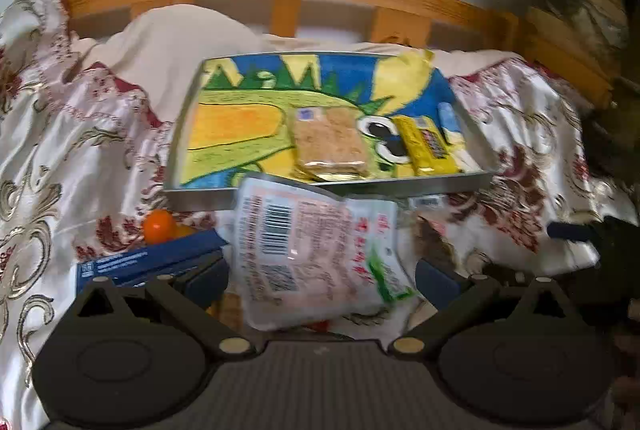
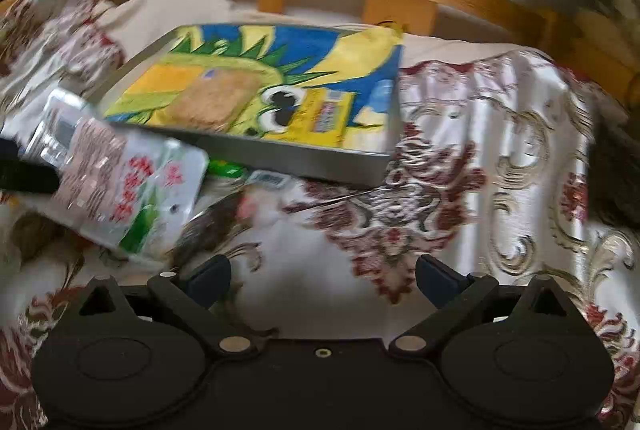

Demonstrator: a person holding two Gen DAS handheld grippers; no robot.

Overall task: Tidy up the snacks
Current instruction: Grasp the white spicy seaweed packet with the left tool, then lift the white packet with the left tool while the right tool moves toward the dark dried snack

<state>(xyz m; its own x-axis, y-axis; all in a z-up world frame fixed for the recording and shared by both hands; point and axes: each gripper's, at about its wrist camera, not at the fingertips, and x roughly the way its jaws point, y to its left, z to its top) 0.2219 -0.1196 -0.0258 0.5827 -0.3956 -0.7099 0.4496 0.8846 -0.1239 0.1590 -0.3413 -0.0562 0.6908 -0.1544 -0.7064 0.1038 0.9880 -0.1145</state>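
Left wrist view only: orange ball [image 1: 159, 226] and blue box [image 1: 148, 262] on the bedspread [image 1: 60, 158], left of the tongs. Right wrist view only: green item [image 2: 226, 168] under the tray's near wall, blurred, can't ID.

Tray [image 1: 320, 190] on the bed, cartoon liner. Inside: clear-wrapped cracker pack [image 1: 330, 146] at middle, yellow snack bar [image 1: 426, 146] just right of it, apart.

Left tongs [image 1: 322, 276] spread wide. White snack pouch [image 1: 316, 258] sits tilted between the fingers, top edge overlapping the tray's near wall. Pad contact not visible, so probably not gripped. In the right view one left finger [image 2: 28, 178] lies across the pouch.

Right tongs [image 2: 323, 276] wide, empty, over bare bedspread, right of the pouch and in front of the tray.
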